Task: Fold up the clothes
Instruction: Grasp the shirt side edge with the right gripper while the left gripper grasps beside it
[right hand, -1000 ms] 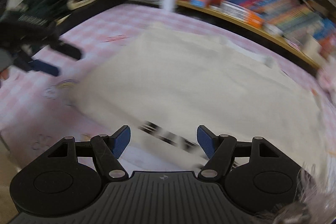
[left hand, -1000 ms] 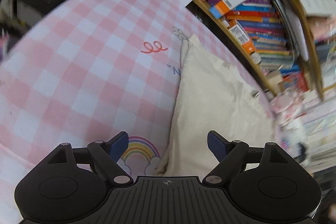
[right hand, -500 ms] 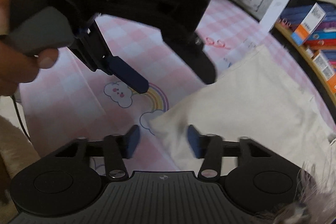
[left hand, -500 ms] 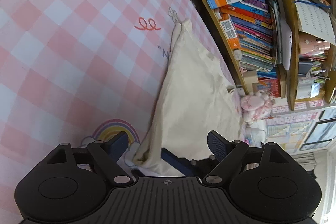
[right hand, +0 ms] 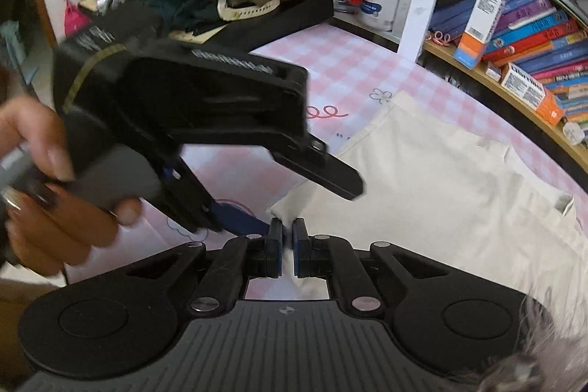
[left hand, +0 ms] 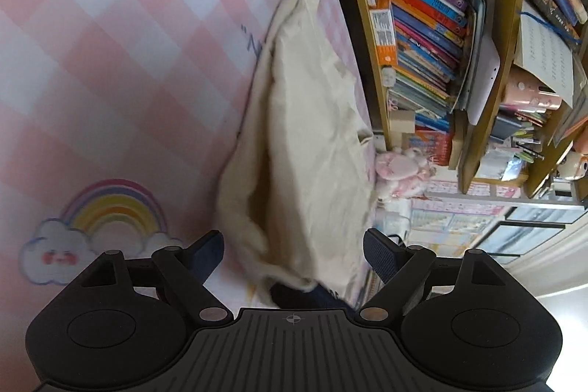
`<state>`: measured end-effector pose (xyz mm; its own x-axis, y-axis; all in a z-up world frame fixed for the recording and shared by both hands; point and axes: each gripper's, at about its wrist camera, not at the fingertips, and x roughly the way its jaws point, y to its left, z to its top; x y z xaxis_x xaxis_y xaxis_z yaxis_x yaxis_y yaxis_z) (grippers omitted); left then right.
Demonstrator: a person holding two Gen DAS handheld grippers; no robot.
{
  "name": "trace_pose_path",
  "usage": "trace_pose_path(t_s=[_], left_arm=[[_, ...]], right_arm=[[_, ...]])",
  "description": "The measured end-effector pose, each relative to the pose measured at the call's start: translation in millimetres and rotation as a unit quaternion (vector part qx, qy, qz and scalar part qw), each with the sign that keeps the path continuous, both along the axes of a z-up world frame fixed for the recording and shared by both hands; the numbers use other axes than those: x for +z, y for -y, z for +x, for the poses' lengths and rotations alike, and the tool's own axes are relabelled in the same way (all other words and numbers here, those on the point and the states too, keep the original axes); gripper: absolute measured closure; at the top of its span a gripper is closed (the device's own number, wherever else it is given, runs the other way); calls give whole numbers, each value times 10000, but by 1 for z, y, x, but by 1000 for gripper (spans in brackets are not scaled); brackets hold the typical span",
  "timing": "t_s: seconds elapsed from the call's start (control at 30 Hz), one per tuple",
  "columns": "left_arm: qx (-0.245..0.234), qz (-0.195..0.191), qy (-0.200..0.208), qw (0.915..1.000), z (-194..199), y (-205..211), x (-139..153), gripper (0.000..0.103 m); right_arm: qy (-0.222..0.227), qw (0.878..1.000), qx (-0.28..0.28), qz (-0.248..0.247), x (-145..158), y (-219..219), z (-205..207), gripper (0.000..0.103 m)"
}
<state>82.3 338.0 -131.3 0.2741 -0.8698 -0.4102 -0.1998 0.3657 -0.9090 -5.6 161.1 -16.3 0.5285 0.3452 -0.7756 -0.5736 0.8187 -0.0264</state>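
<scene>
A cream garment (right hand: 441, 179) is spread flat on the pink checked worktop (right hand: 345, 68), beside the bookshelf (right hand: 522, 61). Its near corner is pinched in the right gripper (right hand: 287, 237), whose jaws are nearly together on the cloth. The left gripper (left hand: 292, 254) is held wide, with nothing in it, just above that same corner. Seen from the left gripper, the garment's long side runs straight away towards the far edge, so a fold would likely be carried that way, with the right gripper nearer the cloth
</scene>
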Motion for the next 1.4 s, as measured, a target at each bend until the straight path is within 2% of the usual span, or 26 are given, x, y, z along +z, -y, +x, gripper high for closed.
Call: trace_pose_path(t_s=[0.07,0.1,0.13,0.17,0.2,0.37,0.53,0.77,0.87,0.97,1.07,1.13,1.17,1.23,1.33,1.4], left_arm=[[20,-46,-30,10000,0,2,-2,18],[40,-65,-44,10000,0,2,-3,18],[64,-86,-52,9999,0,1,-4,18],[88,-107,-61,9999,0,0,-5,19],[109,-128,-70,9998,0,0,-6,19],[166,-136,-112,9997,-1,-1,-9,21],[160,-172,-116,9997,0,-4,-10,21],[110,-175,-55,9998,-1,-4,-10,21],[137,-184,-41,9997,-2,-5,-10,21],[148,-137,-5,9998,-3,-6,-10,26],[152,-53,-9,9999,-5,-7,-11,36],[158,44,-72,9998,-6,-7,-14,55],[138,119,-125,9998,-8,-7,-17,62],[84,296,-85,9995,-10,-5,-16,89],[-9,582,100,9983,-15,-2,-12,97],[-77,681,416,9968,-16,1,-1,97]], right_arm=[[-120,9999,16,46,-1,1,-1,98],[-137,9999,-5,53,-1,2,-2,87],[-100,9999,-62,56,0,5,-8,64],[-32,9999,-132,61,2,8,-11,54],[44,9997,-202,86,3,12,-14,48],[-21,9980,-564,271,7,35,-17,48],[-136,9923,-1136,468,5,66,-12,39],[-311,9731,-2188,657,3,110,10,30],[-430,9636,-2594,492,2,120,29,27],[-586,9560,-2855,329,0,125,49,21],[-745,9533,-2917,263,-1,124,70,20],[-846,9524,-2918,240,-1,122,84,20],[-892,9522,-2912,230,-1,121,91,20],[-937,9550,-2806,209,0,110,107,20],[-1005,9593,-2633,170,3,93,131,20],[-1026,9638,-2459,92,5,77,147,20]])
